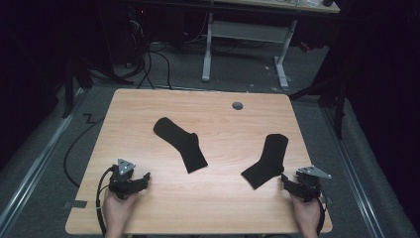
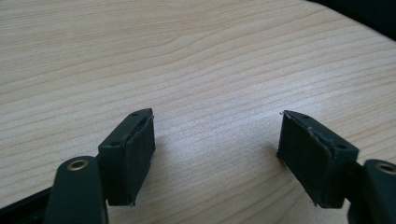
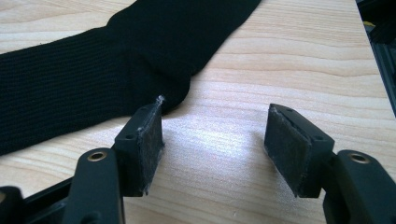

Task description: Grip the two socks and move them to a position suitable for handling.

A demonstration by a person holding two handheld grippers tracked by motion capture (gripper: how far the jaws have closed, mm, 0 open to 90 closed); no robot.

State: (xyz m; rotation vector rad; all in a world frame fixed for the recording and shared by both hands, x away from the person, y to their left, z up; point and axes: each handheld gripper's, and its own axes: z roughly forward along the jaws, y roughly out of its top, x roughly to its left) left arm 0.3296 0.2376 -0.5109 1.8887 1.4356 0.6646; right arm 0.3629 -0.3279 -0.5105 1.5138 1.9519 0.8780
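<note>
Black socks (image 1: 181, 143) (image 1: 266, 160) flat on wooden table (image 1: 213, 198), left gripper (image 1: 140, 181) and right gripper (image 1: 286, 181) both wide-jawed, empty

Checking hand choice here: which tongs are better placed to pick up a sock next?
Right. The right tongs stand open with the right sock just ahead, its heel beside one pad. The left tongs, also open, face bare table, farther from the left sock.

Two socks lie on the surface (image 1: 208, 208), well apart: the left sock (image 1: 181, 144) near the middle, the right sock (image 1: 267, 161) toward the right edge. The left gripper (image 1: 143, 179) sits at the near left corner, the right gripper (image 1: 286, 182) just beside the right sock's heel.
</note>
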